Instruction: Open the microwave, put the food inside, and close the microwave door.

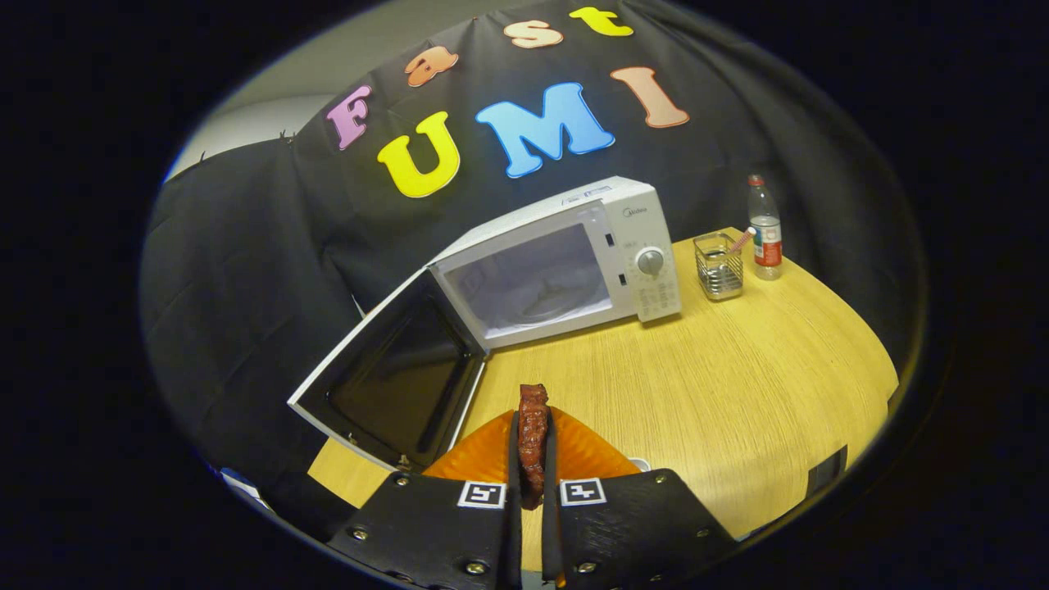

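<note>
Dark-red meat piece [533, 430] pinched upright in claw [533, 459], both fingers pressing it, above orange plate [578, 455] on near wooden counter [737, 385]. White microwave [574, 262] far, door [393, 381] swung open leftward. Wire holder [719, 266] and bottle [765, 229] right of microwave.

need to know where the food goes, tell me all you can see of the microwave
The microwave is a white box standing on the wooden table, set at an angle before the black cloth wall. Its door is swung wide open to the side, with a dark inner window. The pale cavity holds a glass turntable. A round knob sits on its control panel. The gripper, shut on the food, is short of it.
</note>
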`<state>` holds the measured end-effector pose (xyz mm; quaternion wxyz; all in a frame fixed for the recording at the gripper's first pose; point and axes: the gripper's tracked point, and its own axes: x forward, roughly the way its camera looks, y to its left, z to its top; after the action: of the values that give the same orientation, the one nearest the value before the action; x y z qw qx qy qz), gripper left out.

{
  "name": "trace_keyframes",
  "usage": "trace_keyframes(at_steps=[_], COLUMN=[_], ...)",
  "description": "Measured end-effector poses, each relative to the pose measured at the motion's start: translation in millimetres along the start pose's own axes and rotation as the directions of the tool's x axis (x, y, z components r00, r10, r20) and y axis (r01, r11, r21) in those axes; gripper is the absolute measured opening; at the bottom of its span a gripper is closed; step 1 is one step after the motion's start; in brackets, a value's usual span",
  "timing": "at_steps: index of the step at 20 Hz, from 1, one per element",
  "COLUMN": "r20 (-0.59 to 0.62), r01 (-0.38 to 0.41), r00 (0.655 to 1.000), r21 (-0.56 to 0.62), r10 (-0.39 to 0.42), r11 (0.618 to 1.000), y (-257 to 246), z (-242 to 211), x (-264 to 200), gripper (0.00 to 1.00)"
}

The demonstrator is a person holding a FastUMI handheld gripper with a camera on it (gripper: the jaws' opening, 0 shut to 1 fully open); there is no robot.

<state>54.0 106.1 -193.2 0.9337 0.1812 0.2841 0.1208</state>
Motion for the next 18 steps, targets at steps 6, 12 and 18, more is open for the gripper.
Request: trace_keyframes(at_steps=[6,12,18], r20=[0.033,0.084,0.11], r01=[-0.036,-0.049,-0.033], r00=[0.999,0.995,0.994], r21=[0.007,0.018,0.044], r10=[0.036,0.047,0.028], r11=[0.999,0.999,0.998], y=[16,18,8], z=[34,61,70], x=[55,106,159], gripper=[0.1,0.1,0.1])
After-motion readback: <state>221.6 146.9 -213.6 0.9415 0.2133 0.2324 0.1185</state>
